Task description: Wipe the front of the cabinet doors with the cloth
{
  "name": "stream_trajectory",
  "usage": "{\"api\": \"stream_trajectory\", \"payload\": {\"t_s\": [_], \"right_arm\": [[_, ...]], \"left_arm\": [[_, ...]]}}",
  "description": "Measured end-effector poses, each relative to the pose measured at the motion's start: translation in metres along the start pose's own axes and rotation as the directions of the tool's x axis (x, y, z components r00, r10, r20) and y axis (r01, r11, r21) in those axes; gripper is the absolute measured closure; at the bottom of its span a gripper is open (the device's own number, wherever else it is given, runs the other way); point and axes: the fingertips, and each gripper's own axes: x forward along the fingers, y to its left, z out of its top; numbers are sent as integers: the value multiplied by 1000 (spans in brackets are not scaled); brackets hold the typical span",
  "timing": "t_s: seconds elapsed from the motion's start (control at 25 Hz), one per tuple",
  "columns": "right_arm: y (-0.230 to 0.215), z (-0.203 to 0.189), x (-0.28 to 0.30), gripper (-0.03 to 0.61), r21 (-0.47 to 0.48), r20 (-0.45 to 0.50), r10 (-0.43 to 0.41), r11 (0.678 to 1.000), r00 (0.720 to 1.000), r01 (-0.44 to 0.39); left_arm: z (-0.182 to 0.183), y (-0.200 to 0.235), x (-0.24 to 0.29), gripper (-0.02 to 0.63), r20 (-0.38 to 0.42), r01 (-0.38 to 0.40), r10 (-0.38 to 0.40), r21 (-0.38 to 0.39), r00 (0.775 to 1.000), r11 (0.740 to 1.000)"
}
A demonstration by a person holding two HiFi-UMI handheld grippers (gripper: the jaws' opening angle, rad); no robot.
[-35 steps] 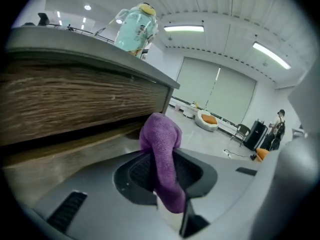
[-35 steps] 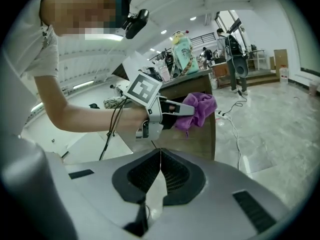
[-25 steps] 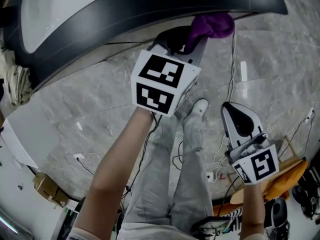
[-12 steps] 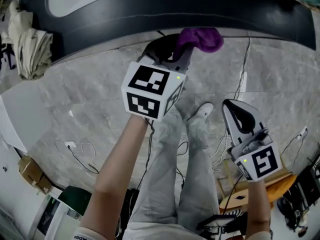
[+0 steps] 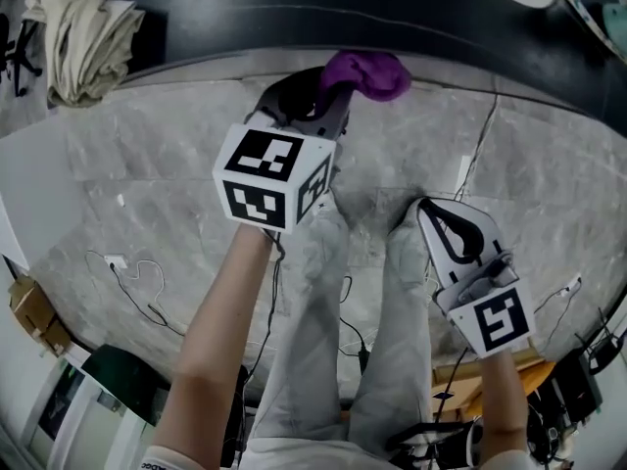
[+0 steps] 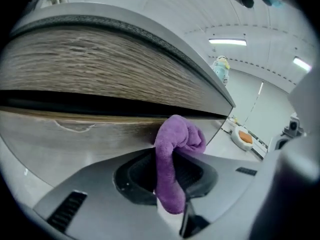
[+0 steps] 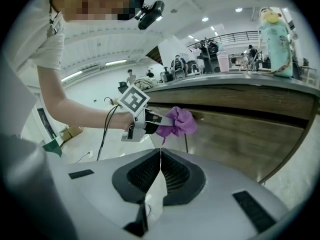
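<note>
Purple cloth (image 6: 176, 149) pinched in left tongs (image 6: 172, 181), bunch sticking out past the tips. It sits low on the wood-grain cabinet door (image 6: 100, 69), just under a dark gap line. Can't tell if it touches the door. Right tongs (image 7: 160, 160) pressed together on nothing, low and back, well apart from the door, beside the person's legs (image 5: 333, 331).

Around: grey marble floor (image 5: 147, 174), loose cables (image 5: 137, 277) left of the legs and more cables at the right. Beige fabric bundle (image 5: 83, 27) near the cabinet's left end, cardboard box (image 5: 29, 311) at the left edge.

Door front runs wide to both sides of the cloth, open room either way. Counter (image 7: 225, 81) edge overhangs the door.

Only the right gripper view shows the counter top, with a pale green bottle (image 7: 274, 31) on it. Head view gives just a dark band from above. Left gripper view shows the wood grain close up.
</note>
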Motion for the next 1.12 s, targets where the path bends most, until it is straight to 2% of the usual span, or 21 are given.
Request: {"api": "stream_trajectory", "payload": {"t_s": [0.16,0.28,0.52,0.64,0.76,0.92,1.12], "right_arm": [[-6,-12,-13,551,24,2,36,999,999,-36],[-16,-21,-31,551,26,9,69,997,998,-69],[-66,-57,-90,551,51,-3,87,995,996,-86],[-98,-74,-124,551,99,-5,62,993,998,-61],[-131,-89,-151,551,139,-6,29,990,1000,-28],[-167,-110,-179,551,188,5,-33,982,999,32],[-186,-127,-195,551,212,15,-66,975,998,61]], "left_arm": [[-1,-19,-1,531,9,-14,14,-33,1000,999],[-4,-52,3,531,5,-9,9,-10,1000,1000],[-14,-171,59,531,-27,91,-90,21,996,996],[-24,-230,103,531,-76,154,-151,34,986,987],[-25,-271,145,531,-105,199,-194,38,975,979],[-22,-299,186,531,-126,206,-206,-11,970,978],[-25,-293,204,529,-151,169,-176,-54,973,984]]}}
